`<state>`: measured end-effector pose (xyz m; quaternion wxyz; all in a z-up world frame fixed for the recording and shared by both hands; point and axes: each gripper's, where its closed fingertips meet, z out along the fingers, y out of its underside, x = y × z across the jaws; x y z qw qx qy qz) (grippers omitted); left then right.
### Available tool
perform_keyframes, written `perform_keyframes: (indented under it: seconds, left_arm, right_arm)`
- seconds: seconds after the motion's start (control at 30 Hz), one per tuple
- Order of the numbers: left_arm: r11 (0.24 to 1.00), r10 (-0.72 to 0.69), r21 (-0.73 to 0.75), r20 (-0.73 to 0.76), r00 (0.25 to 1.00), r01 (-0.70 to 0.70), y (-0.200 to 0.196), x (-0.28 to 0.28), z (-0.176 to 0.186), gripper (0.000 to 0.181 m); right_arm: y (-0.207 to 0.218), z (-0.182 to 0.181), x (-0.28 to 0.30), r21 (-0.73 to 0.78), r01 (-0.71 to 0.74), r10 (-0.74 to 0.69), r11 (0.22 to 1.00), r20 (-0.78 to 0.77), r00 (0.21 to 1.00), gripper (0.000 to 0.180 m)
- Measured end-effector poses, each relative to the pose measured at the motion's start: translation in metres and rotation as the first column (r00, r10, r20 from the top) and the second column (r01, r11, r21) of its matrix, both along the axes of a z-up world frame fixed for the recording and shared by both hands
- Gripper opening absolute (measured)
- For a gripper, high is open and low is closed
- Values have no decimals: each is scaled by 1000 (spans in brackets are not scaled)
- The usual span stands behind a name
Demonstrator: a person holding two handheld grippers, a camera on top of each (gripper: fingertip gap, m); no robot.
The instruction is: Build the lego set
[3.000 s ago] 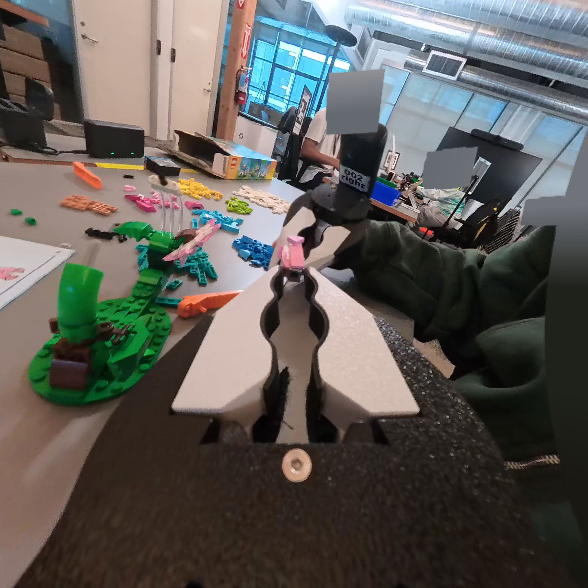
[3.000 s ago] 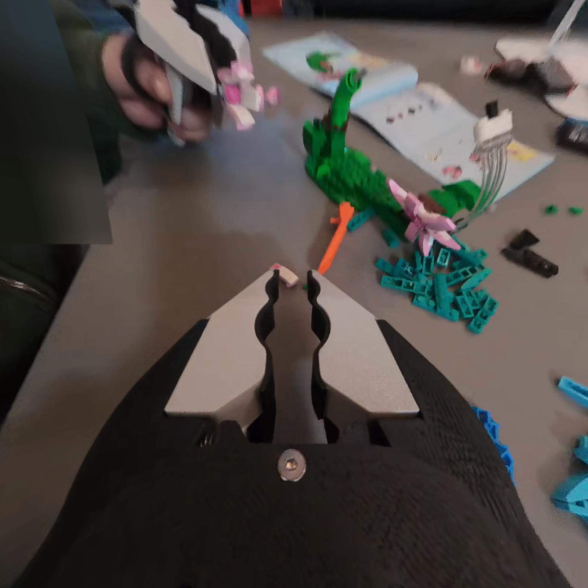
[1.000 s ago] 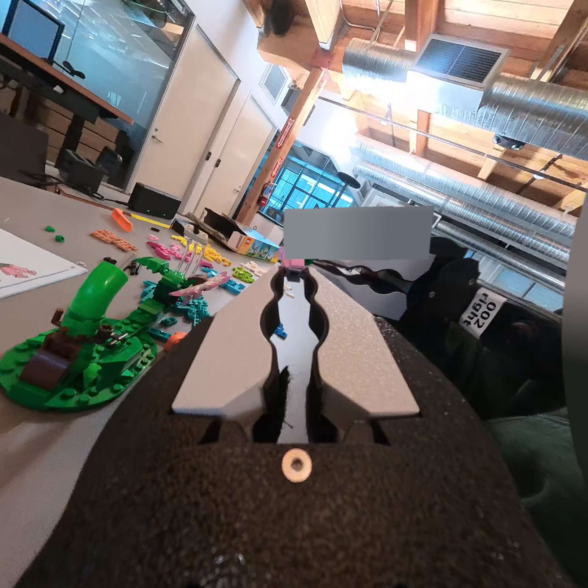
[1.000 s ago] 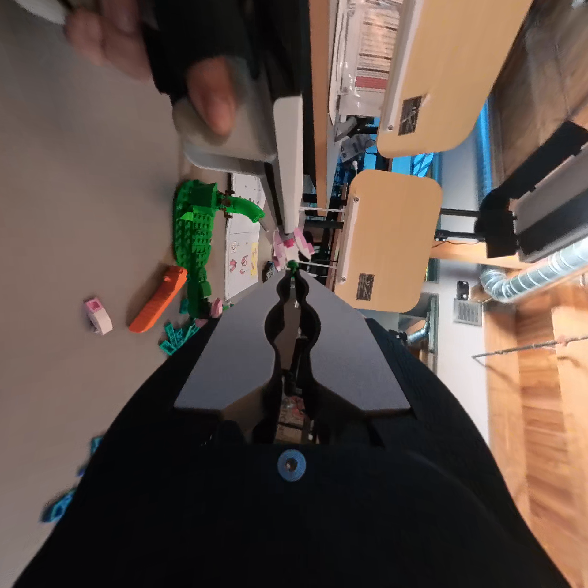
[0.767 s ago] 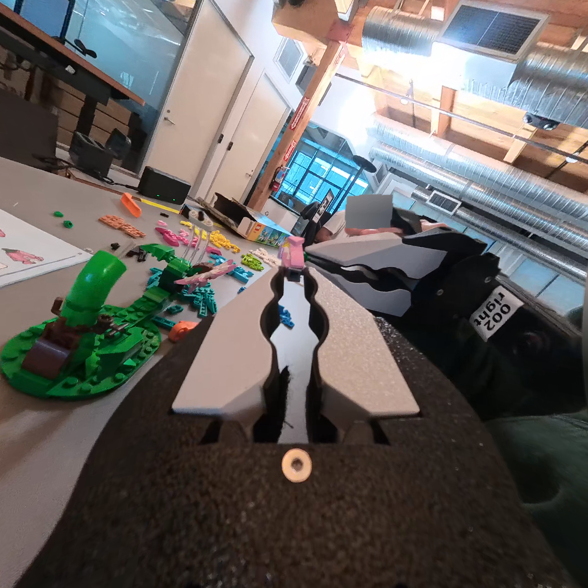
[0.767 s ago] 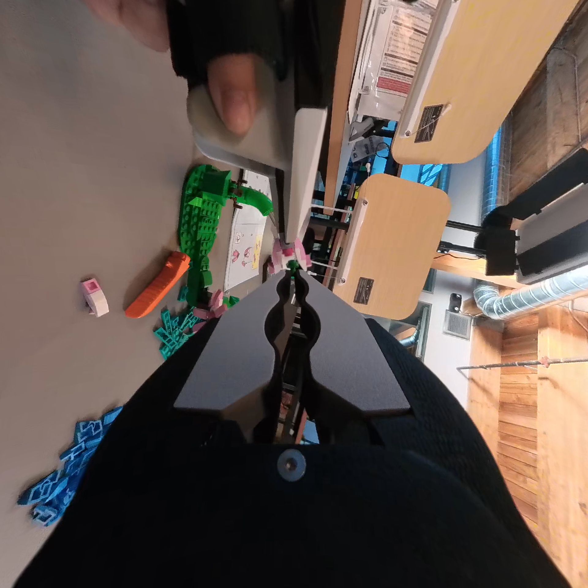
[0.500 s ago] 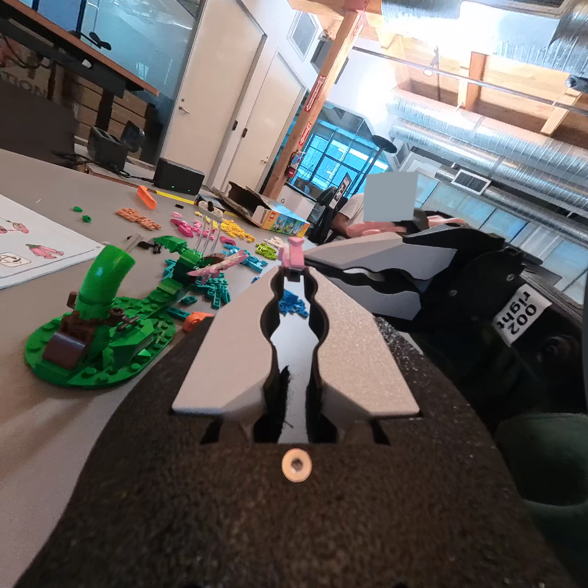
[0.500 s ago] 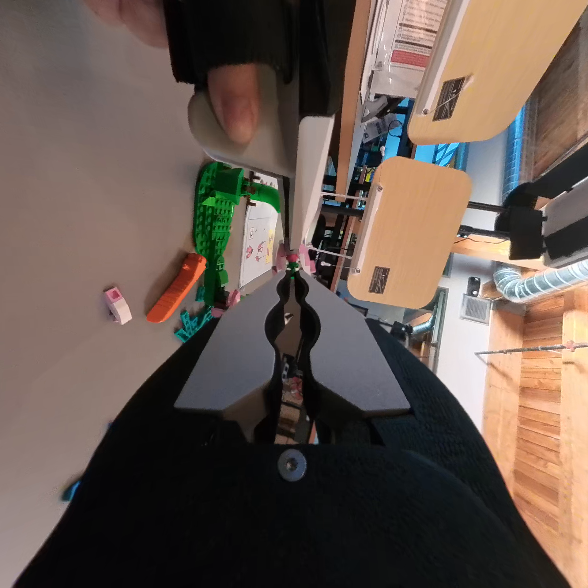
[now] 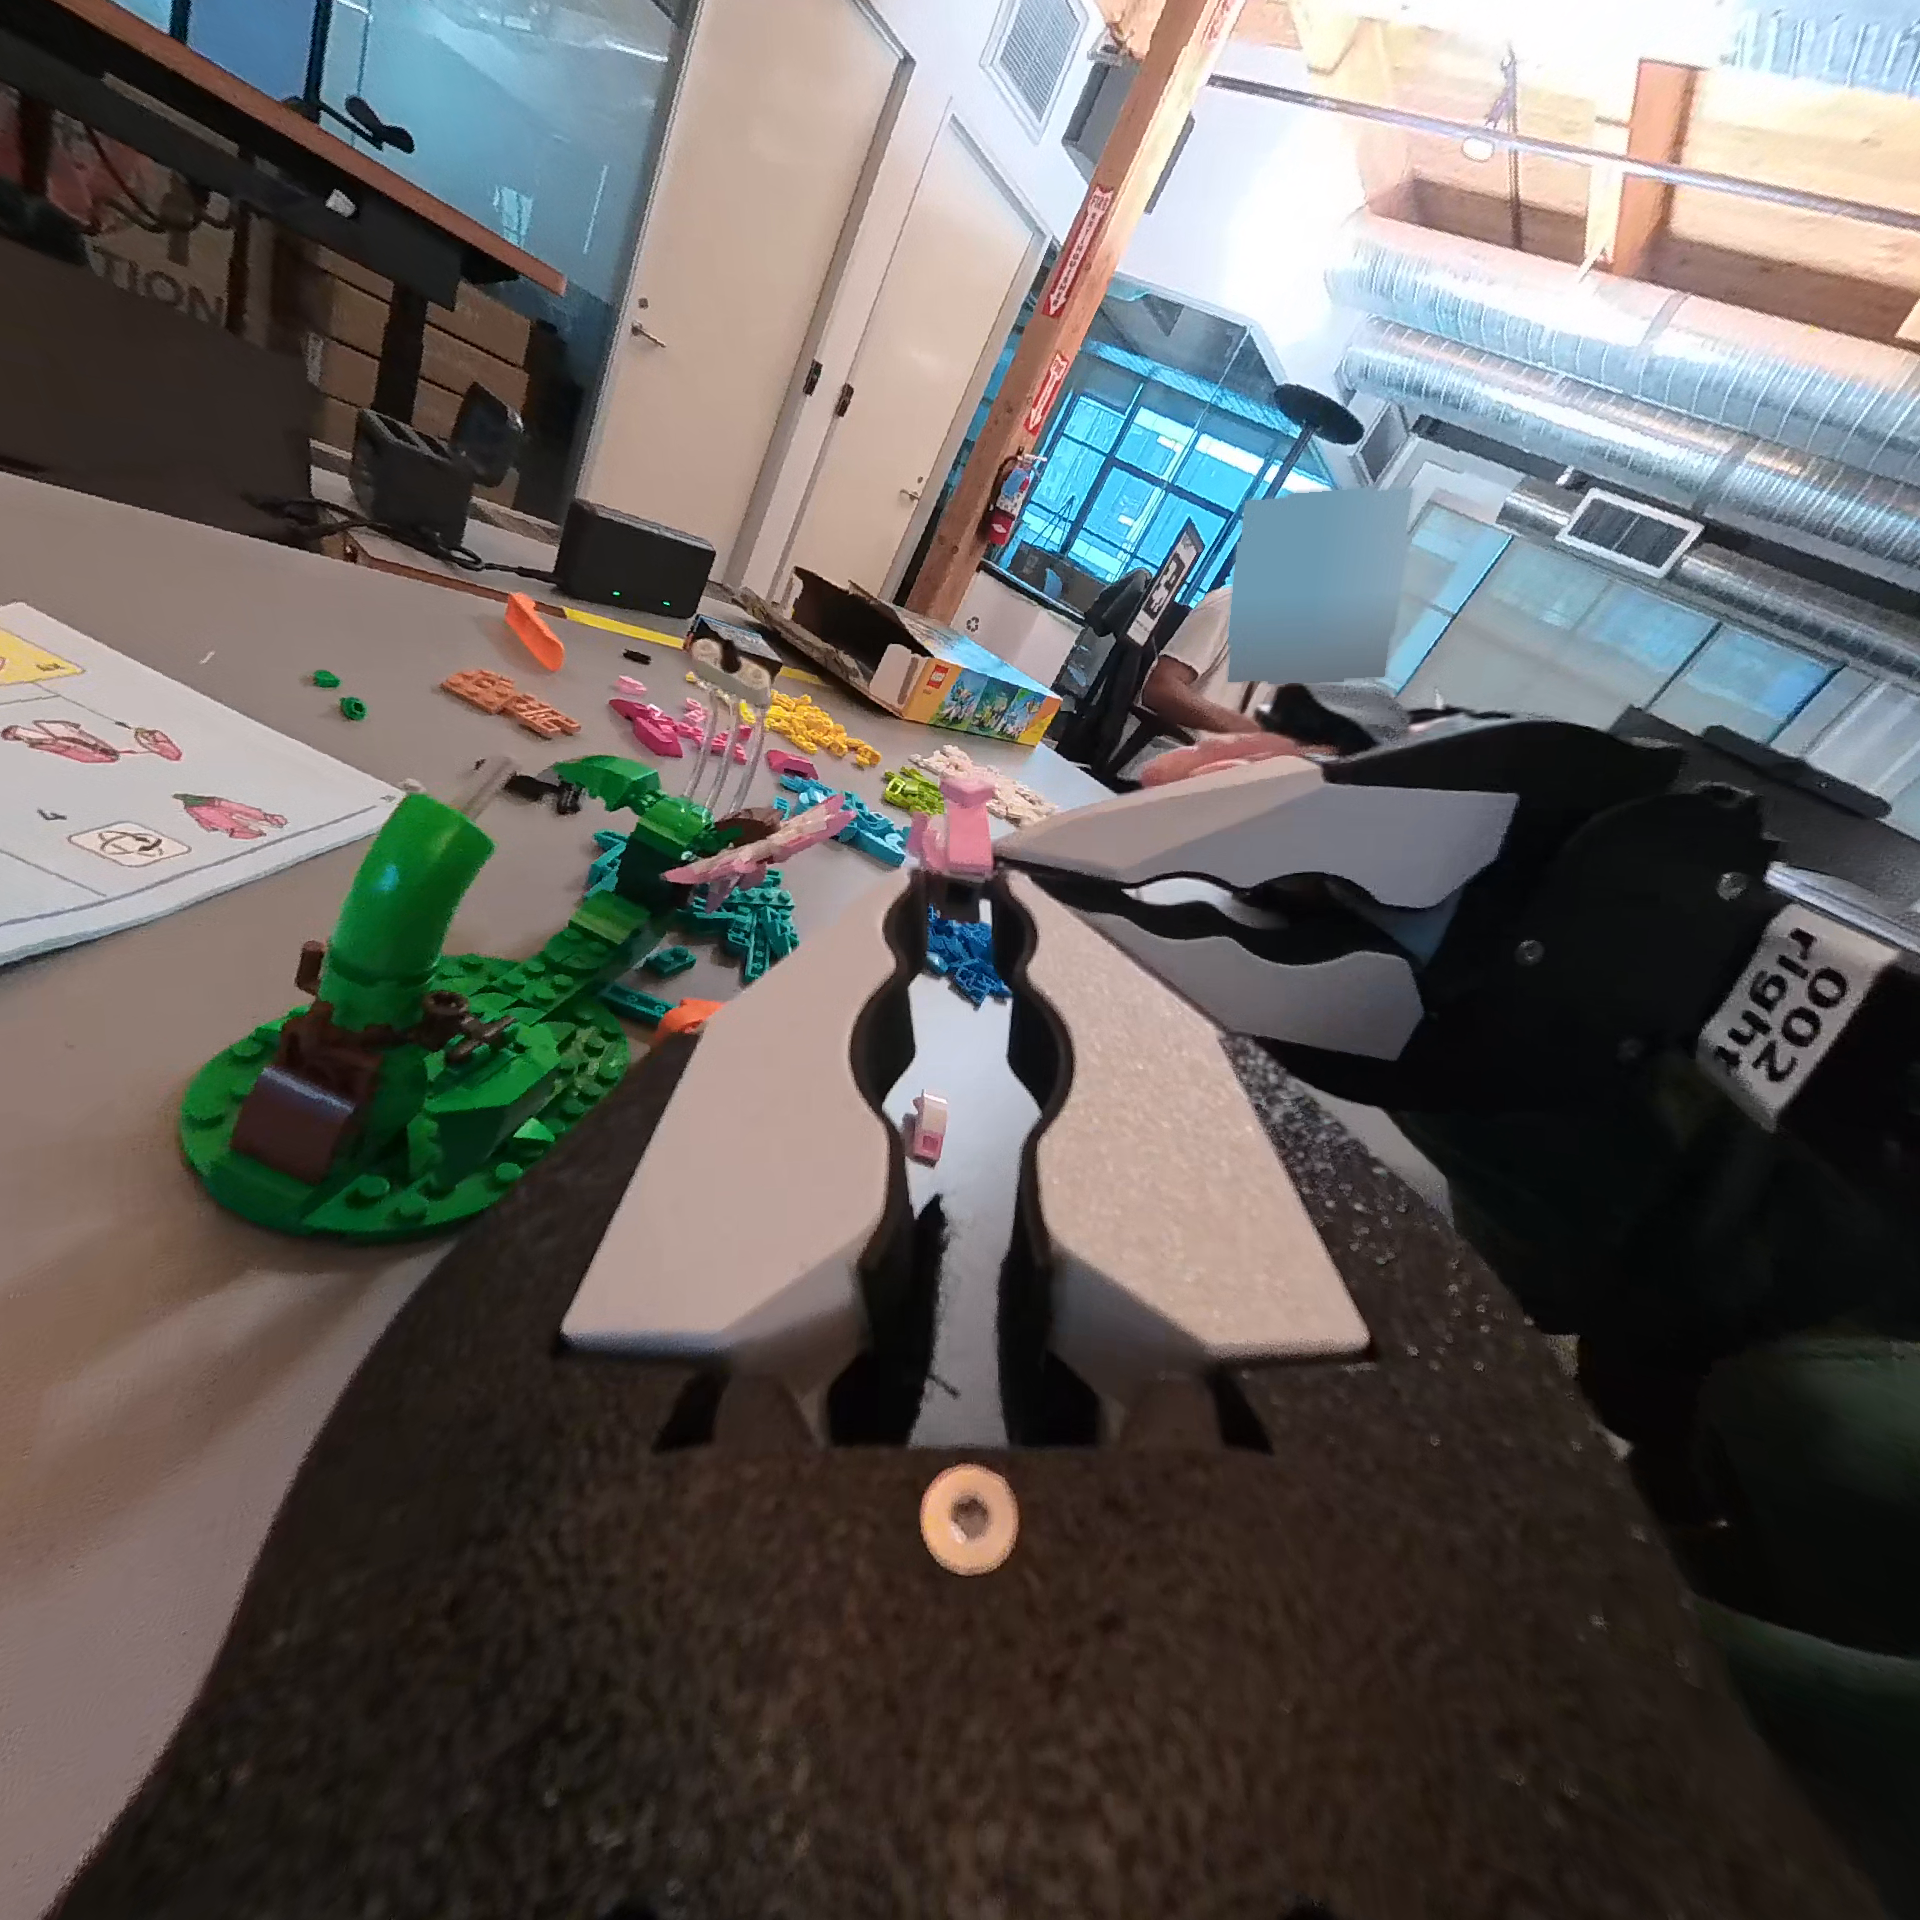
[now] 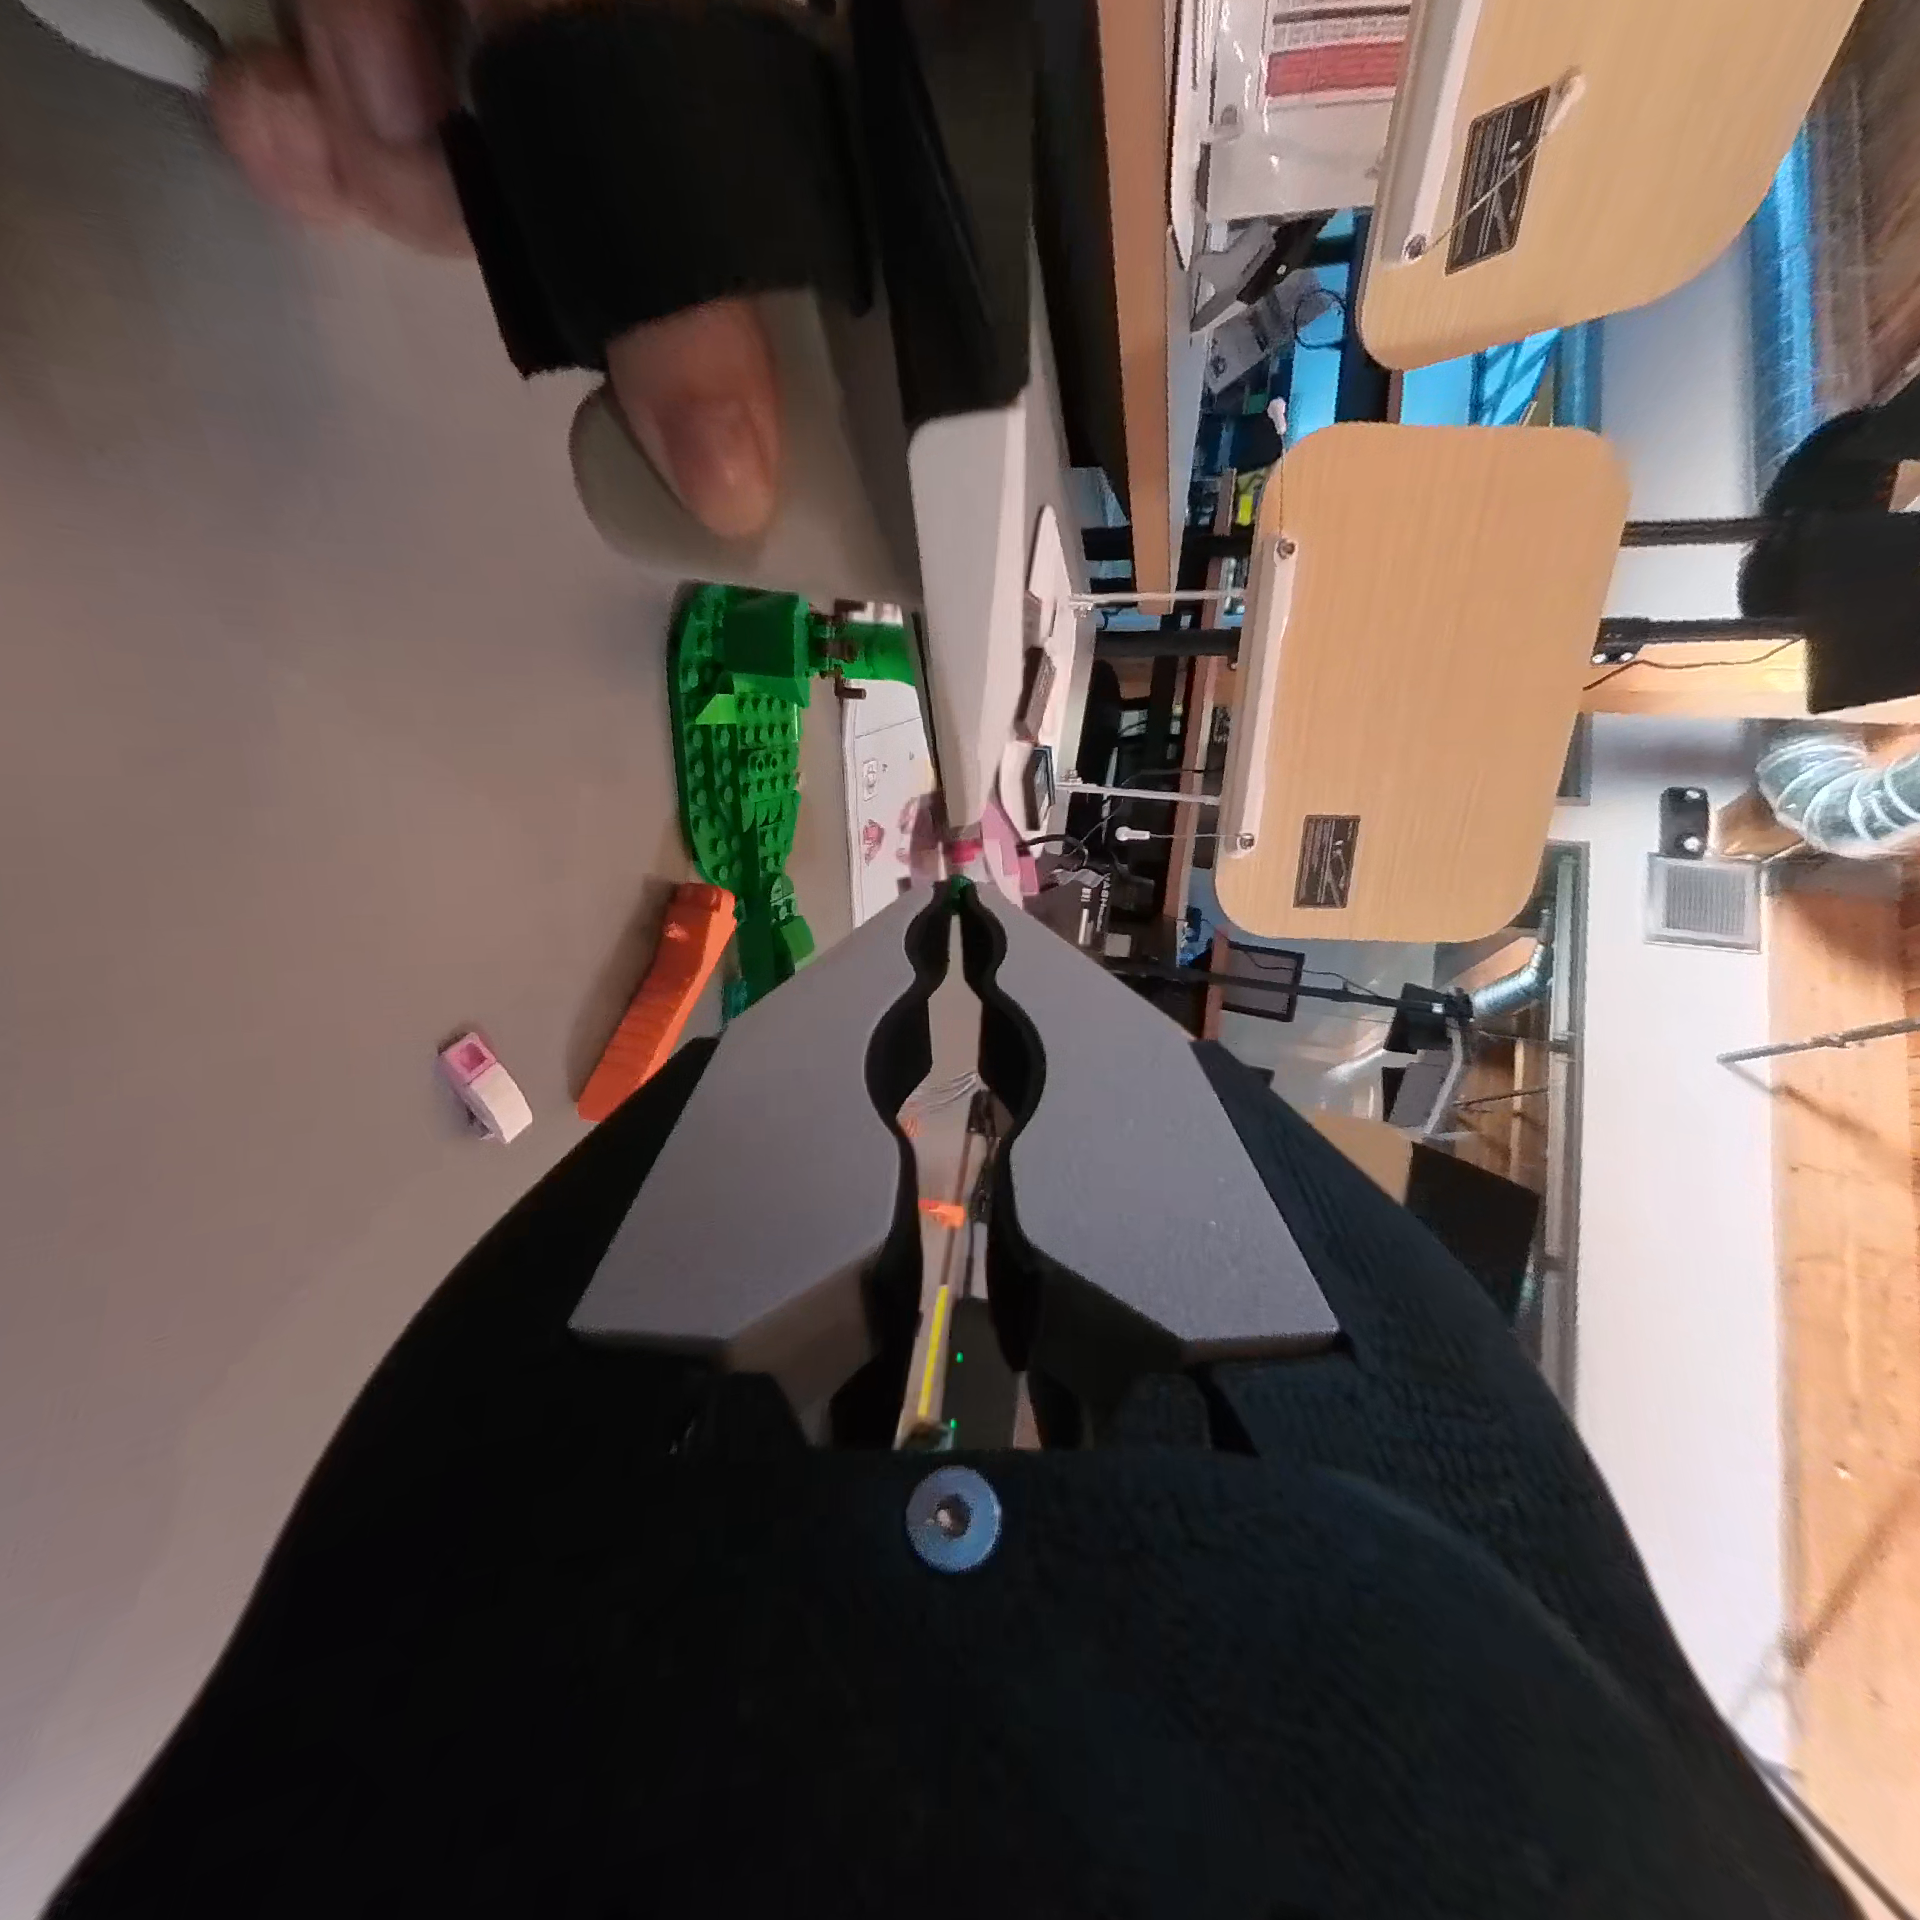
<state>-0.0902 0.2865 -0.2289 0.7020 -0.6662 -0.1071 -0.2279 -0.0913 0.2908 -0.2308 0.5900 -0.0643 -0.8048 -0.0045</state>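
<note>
My left gripper (image 9: 951, 883) is shut on a small pink flower assembly (image 9: 956, 831) and holds it above the table. My right gripper (image 10: 958, 899) is rolled on its side and shut on a tiny green piece (image 10: 956, 886), which it presses against the pink flower assembly (image 10: 961, 842) from the right. The right gripper also shows in the left wrist view (image 9: 1247, 883), its tips at the pink assembly. The green base with a curved stem (image 9: 405, 1060) stands on the table to the left. A loose pink-and-white piece (image 10: 483, 1086) lies on the table below.
An orange brick separator (image 10: 660, 1003) lies beside the green base (image 10: 743, 748). A pink flower (image 9: 769, 847), teal pieces (image 9: 748, 914), blue pieces (image 9: 966, 951), the instruction booklet (image 9: 125, 790) and the set's box (image 9: 935, 686) sit on the grey table (image 9: 156, 1351).
The right gripper left the table and now holds a green piece at the pink assembly. Over the last second both grippers stayed tip to tip and tilted lower toward the table.
</note>
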Motion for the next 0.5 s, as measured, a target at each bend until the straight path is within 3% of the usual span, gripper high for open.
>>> perform_keyframes:
  seconds: [0.27,0.4,0.5]
  left_arm:
    - [1000,-10,-18,-16,1000,10,0,0,-2,10]
    - [997,-47,-58,-11,999,46,-1,-2,-7,10]
    - [987,-91,-132,-15,996,88,-2,-2,-19,10]
  right_arm:
    - [6,-3,5,-89,1,-1,996,-1,1000,0]
    - [0,-7,16,-334,-76,89,940,22,996,0]
    - [0,-30,28,-505,-90,181,859,136,974,0]
